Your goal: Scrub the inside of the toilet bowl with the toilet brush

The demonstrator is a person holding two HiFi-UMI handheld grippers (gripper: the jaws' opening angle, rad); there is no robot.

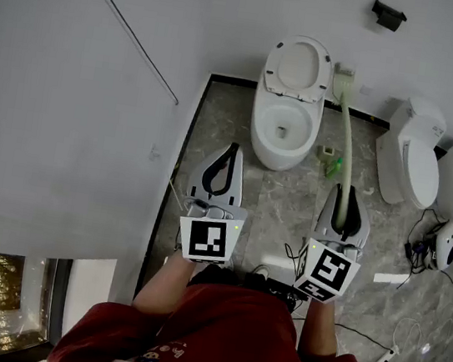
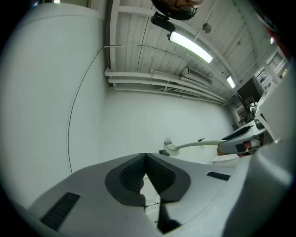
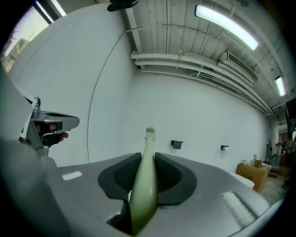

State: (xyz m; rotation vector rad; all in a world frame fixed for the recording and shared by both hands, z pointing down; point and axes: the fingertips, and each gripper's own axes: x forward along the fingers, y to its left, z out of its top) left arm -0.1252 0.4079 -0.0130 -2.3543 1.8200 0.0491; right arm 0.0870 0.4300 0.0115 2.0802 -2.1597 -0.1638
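Currently the right claw [image 3: 147,156] grips the toilet brush [image 1: 349,128] by its handle; the left claw [image 2: 146,155] sits closed, empty.

The toilet bowl [image 1: 283,130] is glossy white ceramic. The toilet brush [image 3: 144,185] has a smooth, shiny, pale-green plastic handle. The floor [image 1: 218,124] looks like polished grey marble, and the wall [image 1: 93,114] is matt white. The right gripper [image 3: 147,156] has smooth pale plastic fingers [image 3: 121,175] with matt, ribbed dark pads.
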